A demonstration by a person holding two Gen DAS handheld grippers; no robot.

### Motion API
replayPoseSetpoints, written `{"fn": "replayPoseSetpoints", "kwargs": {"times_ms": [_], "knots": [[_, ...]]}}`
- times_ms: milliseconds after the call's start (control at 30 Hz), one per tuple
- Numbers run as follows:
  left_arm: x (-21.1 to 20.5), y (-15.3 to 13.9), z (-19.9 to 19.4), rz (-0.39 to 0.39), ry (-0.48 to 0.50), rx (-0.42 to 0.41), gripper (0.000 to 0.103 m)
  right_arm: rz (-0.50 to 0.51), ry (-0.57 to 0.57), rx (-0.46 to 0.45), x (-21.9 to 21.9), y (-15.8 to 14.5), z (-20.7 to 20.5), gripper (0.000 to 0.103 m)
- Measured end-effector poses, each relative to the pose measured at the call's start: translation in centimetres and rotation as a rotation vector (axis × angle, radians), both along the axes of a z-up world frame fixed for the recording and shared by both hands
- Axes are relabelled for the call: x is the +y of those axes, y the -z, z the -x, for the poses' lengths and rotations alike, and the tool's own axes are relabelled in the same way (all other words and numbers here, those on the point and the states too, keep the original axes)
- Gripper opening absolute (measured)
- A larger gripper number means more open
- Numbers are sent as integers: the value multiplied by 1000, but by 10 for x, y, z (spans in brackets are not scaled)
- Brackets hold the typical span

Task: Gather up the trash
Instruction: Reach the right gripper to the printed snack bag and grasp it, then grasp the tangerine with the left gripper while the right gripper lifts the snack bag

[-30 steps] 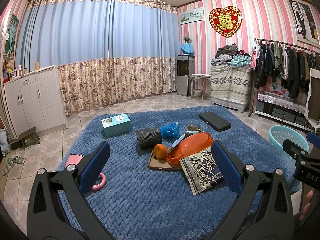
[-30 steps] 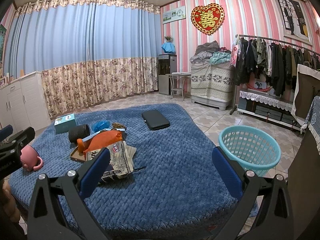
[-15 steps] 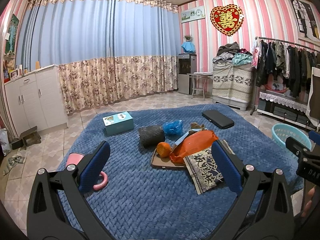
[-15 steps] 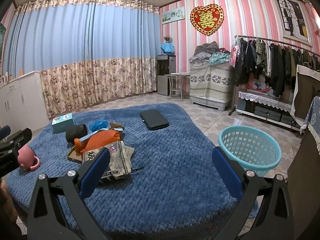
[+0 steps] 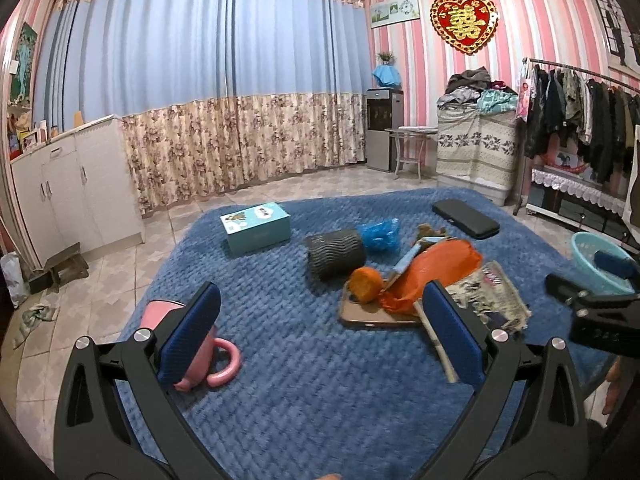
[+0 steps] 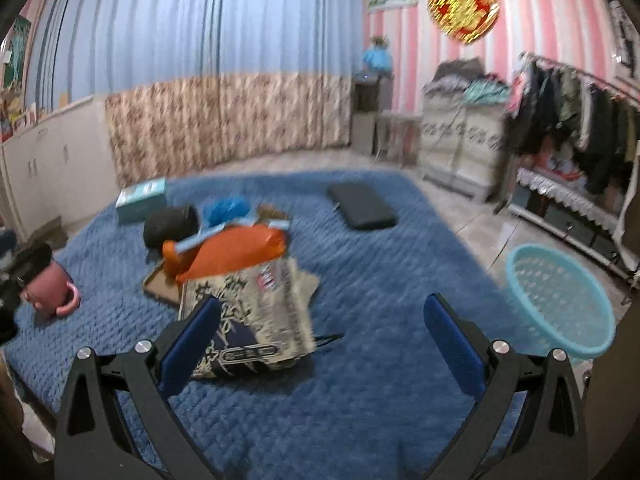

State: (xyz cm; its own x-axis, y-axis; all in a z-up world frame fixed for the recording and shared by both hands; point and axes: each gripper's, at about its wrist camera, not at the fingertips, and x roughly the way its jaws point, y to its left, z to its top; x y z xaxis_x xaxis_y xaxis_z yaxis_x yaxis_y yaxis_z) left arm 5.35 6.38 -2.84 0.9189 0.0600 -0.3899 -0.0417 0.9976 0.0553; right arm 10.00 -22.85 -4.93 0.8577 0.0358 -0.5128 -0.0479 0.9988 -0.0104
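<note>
While both grippers hang above the near edge of a blue quilted bedspread, neither one holds anything: the left gripper has its blue-padded fingers spread wide, and the right gripper is spread just as wide over bare quilt.

Nearest the left gripper, at the left of the bedspread, a pink mug lies partly hidden behind the left finger, its handle loop showing. In the right wrist view, which is blurred, the same mug sits at the far left.

Just beyond the right gripper's left finger lies the trash pile. Its nearest piece is a flattened printed paper bag, beige and dark with large characters, crumpled at the edges. An orange plastic bag, wrinkled and shiny, lies over the bag's far end. Touching that orange bag on the left is a round orange fruit, which rests on a brown phone-like slab. A thin light-blue strip lies slanted across the pile's far side.

Farther back sit a dark ribbed cylinder on its side, a crumpled blue plastic wad just right of it, and a small brownish scrap.

Farther left is a teal box; far right, a black flat case.

Off the bedspread to the right, a turquoise mesh basket stands on the tiled floor.
</note>
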Motion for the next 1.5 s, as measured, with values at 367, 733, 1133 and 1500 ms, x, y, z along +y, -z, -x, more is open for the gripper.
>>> {"fn": "replayPoseSetpoints", "kwargs": {"times_ms": [367, 733, 1133, 1500], "knots": [[29, 13, -20, -14, -77, 26, 98, 58, -88, 189, 17, 47, -63, 99], [23, 25, -37, 36, -46, 87, 98, 49, -191, 203, 20, 51, -70, 31], [-6, 34, -50, 42, 2, 125, 98, -86, -241, 101, -24, 18, -50, 14], [-31, 42, -96, 27, 47, 187, 87, -146, -60, 42, -113, 8, -52, 14]]}}
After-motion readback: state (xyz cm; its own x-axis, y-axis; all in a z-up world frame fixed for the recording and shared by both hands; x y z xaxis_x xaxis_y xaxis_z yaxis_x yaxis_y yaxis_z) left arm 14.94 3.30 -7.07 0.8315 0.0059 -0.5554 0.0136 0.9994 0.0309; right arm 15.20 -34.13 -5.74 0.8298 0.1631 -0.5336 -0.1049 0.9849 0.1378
